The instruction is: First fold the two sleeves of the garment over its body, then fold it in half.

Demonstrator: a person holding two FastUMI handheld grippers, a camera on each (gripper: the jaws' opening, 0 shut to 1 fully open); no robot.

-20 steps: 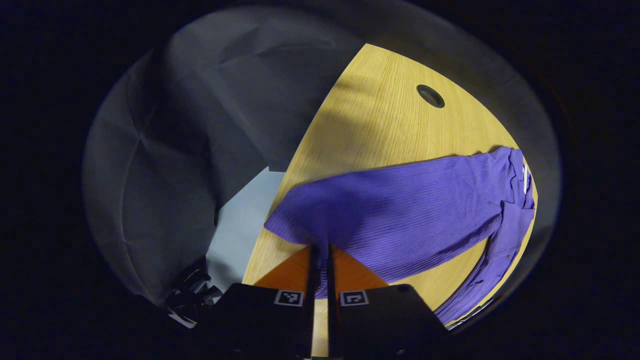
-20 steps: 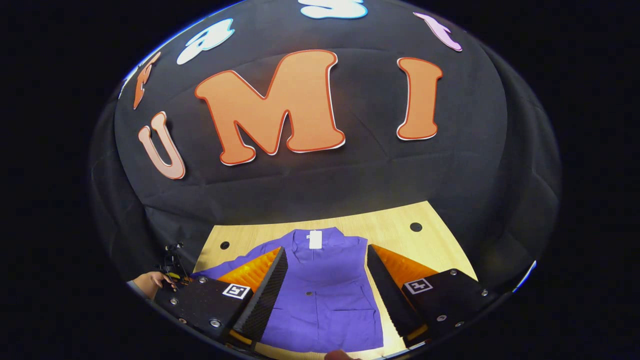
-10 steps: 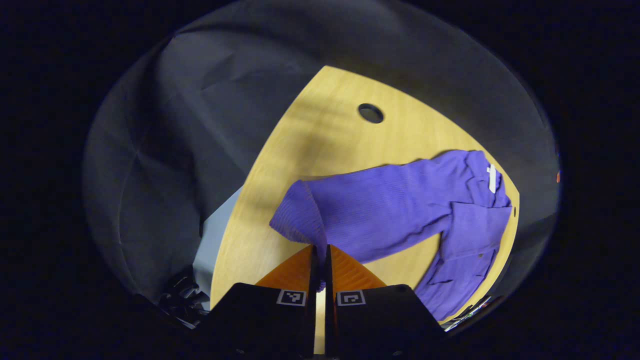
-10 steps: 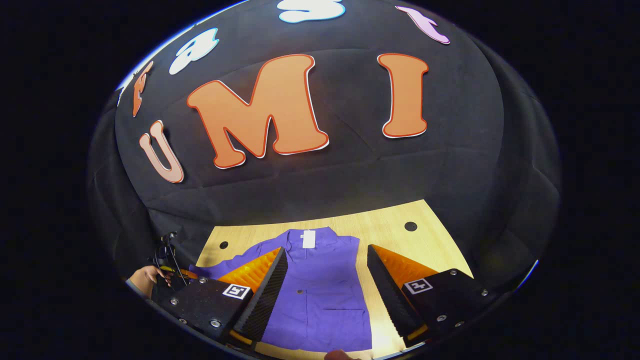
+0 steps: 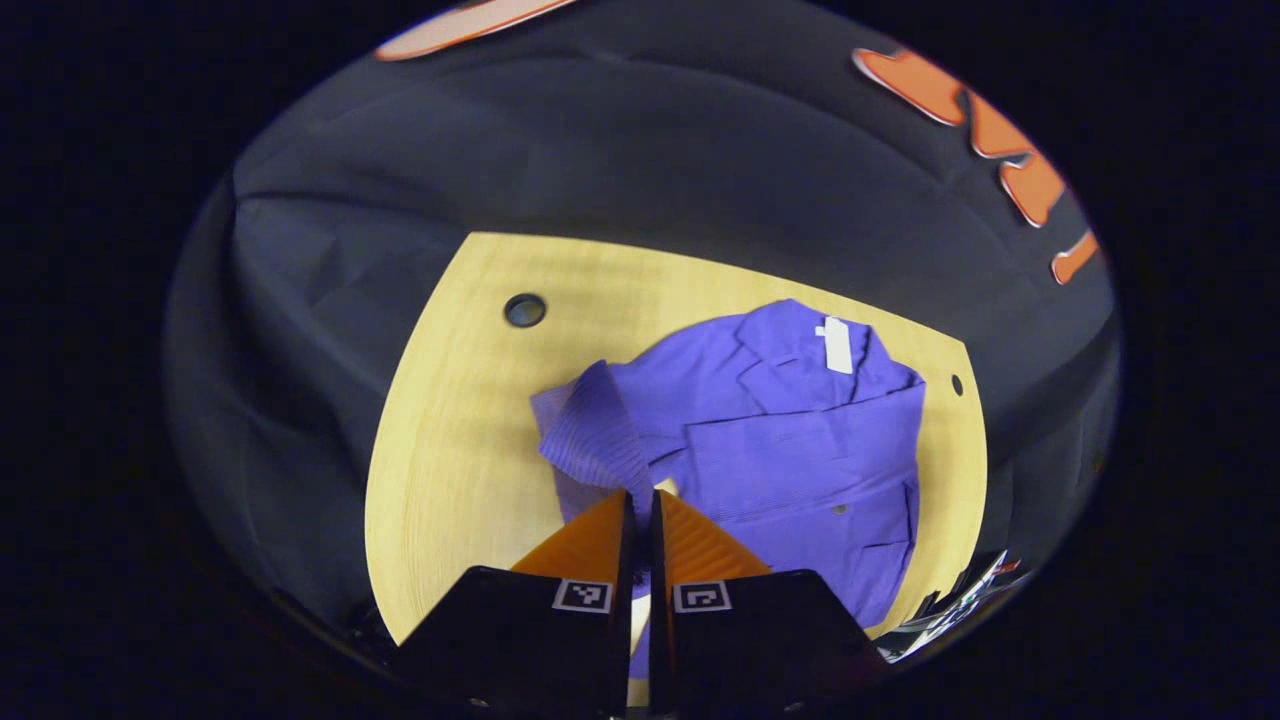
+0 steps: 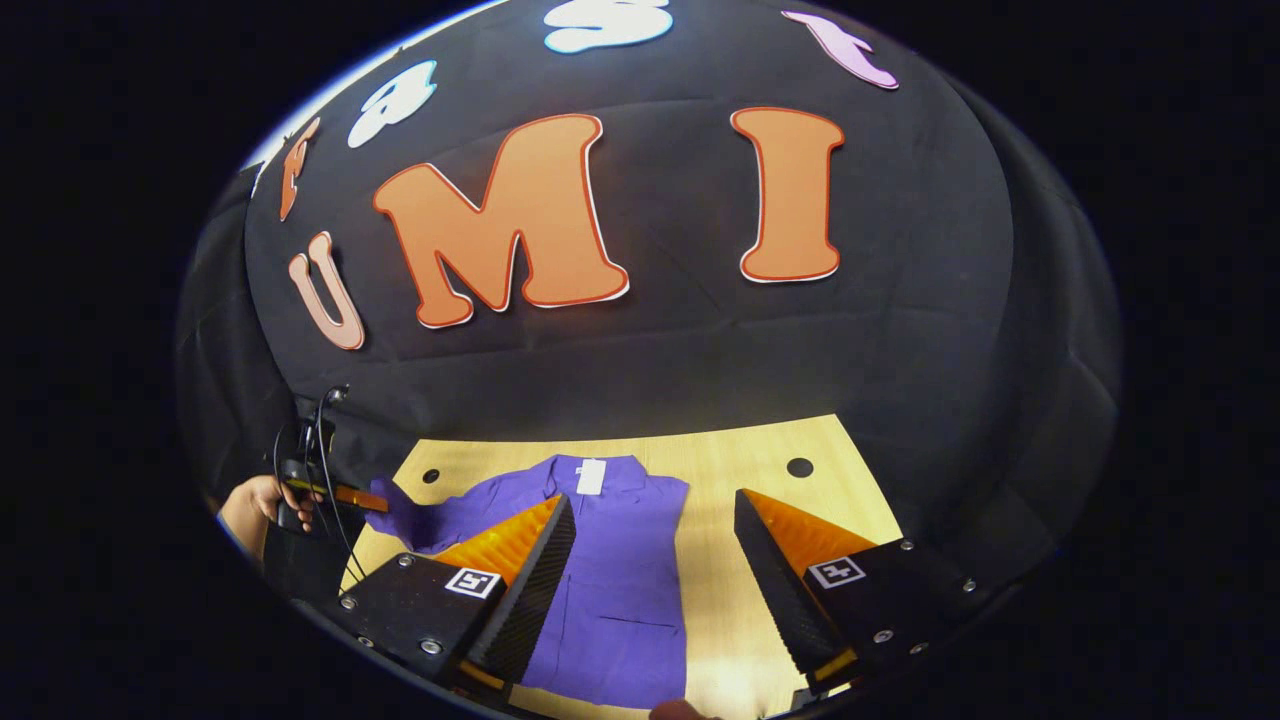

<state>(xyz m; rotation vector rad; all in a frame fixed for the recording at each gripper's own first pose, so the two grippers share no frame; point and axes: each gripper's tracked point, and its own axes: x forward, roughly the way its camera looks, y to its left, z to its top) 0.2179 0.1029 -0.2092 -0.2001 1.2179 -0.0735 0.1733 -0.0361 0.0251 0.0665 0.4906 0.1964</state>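
Shirt (image 5: 790, 450) lying on table (image 5: 450, 450); left gripper (image 5: 640, 505) pinching sleeve (image 5: 595, 430), lifting it; right gripper (image 6: 655, 560) hovering above shirt, fingers apart.

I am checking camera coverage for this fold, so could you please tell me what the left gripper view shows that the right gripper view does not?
The left gripper view gives the close look at the left gripper pinched shut on the ribbed cuff of the left sleeve, lifted off the wooden table.

The right gripper view instead shows the open right gripper above the shirt's front, plus the person's hand holding the left gripper far off.

Both show the purple button-up shirt with its white collar tag, lying on the table.
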